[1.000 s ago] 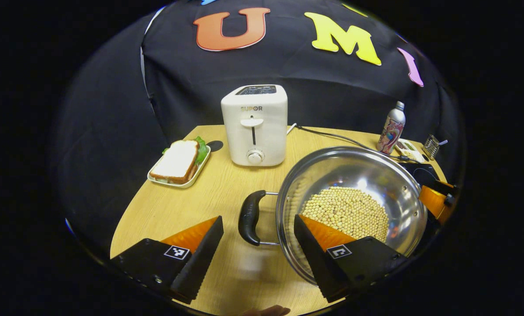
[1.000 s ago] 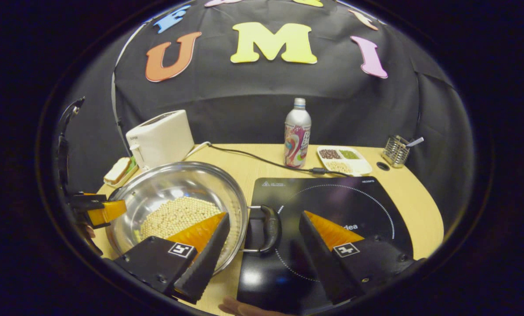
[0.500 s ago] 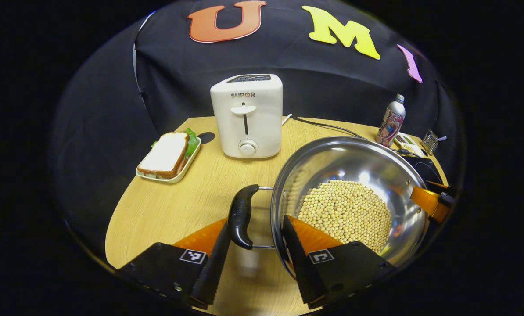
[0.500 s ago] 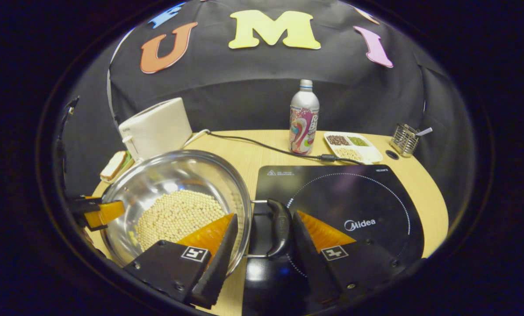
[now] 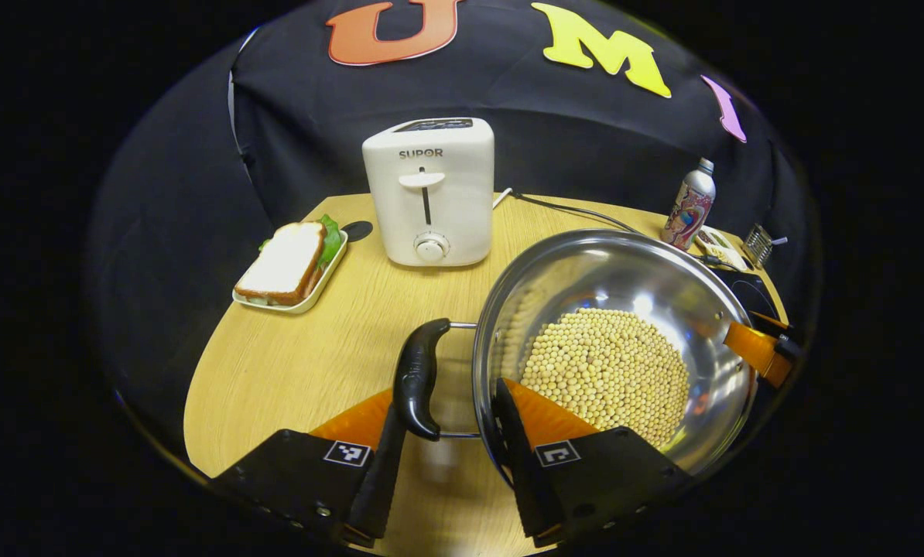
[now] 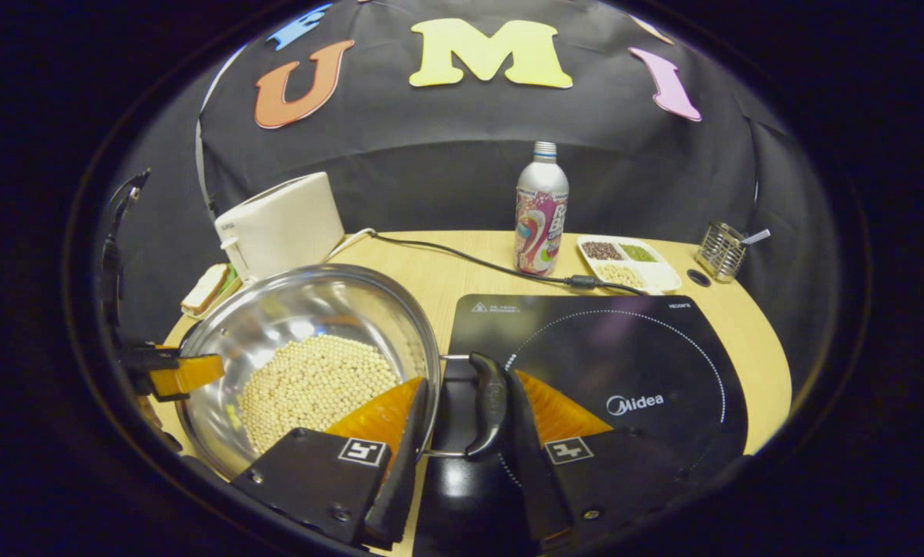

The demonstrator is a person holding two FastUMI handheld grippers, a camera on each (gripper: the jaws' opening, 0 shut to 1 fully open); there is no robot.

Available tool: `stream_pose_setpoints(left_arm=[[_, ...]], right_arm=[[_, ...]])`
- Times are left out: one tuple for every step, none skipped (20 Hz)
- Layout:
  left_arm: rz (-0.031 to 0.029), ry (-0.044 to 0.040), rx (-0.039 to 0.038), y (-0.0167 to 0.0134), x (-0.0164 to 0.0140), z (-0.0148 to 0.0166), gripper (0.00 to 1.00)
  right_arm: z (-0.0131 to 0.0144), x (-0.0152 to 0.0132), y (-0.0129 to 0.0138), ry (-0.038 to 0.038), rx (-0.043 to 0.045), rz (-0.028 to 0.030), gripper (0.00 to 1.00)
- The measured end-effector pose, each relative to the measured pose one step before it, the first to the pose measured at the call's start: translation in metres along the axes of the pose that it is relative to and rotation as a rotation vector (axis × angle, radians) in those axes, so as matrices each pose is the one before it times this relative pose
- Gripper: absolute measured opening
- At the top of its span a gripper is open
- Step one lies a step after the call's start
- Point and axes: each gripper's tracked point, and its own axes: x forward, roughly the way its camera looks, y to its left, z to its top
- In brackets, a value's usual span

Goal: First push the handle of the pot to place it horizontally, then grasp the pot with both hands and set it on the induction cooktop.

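Where the pot sits, cooktop adjoins, toaster behind.

A white toaster stands at the back of the wooden table. Just left of the toaster lies a sandwich on a small white tray. Well to the toaster's right stand a printed bottle, a divided dish of beans and a wire holder. A black cable runs from beside the toaster towards the bottle.

The right gripper hides the cooktop's near corner; whether its fingers press the pot handle is unclear.
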Motion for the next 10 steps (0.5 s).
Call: stream_pose_setpoints(left_arm=[[-0.00275, 0.00213, 0.00100, -0.00018, -0.00136, -0.00093, 0.62], [-0.00168, 0.00119, 0.00014, -0.00014, -0.00066, 0.00010, 0.62], [0.00103, 0.00155, -0.00233, -0.00078, -0.00024, -0.00073, 0.62], [0.00269, 0.00003, -0.00077, 0.00055, -0.00088, 0.00096, 0.72], [0.00151, 0.00142, -0.00161, -0.00036, -0.00106, 0.00032, 0.72], [0.00360, 0.00132, 0.00156, 0.00051, -0.00233, 0.00047, 0.72], [0.00347, 0.00151, -0.00076, -0.00018, -0.00385, -0.00036, 0.72], [0.00626, 0.00053, -0.00250, 0.00052, -0.00454, 0.00033, 0.72], [0.00593, -0.00343, -0.00169, 0.00363, -0.00893, -0.00118, 0.72], [0.00539, -0.00485, -0.00306, 0.00310, -0.00779, 0.00091, 0.72]], right_arm=[[0.00056, -0.00061, 0.00037, -0.00116, 0.00464, 0.00736, 0.60], [-0.00044, -0.00045, 0.00022, 0.00264, -0.00170, 0.00751, 0.59], [-0.00008, -0.00162, 0.00050, 0.00369, 0.00899, 0.00756, 0.59], [-0.00088, -0.00068, 0.00013, 0.00638, -0.00203, 0.00961, 0.55], [0.00034, -0.00201, 0.00044, 0.00511, 0.01234, 0.01085, 0.55], [-0.00277, -0.00362, 0.00144, 0.00888, 0.01142, 0.01541, 0.55], [-0.00149, -0.00379, 0.00098, 0.01226, 0.01396, 0.01673, 0.58], [-0.00147, -0.00346, 0.00133, 0.01142, 0.01501, 0.01948, 0.56], [0.00022, -0.00371, 0.00127, 0.00798, 0.01471, 0.01884, 0.55], [0.00127, -0.00458, 0.00165, 0.00559, 0.00969, 0.01505, 0.56]])
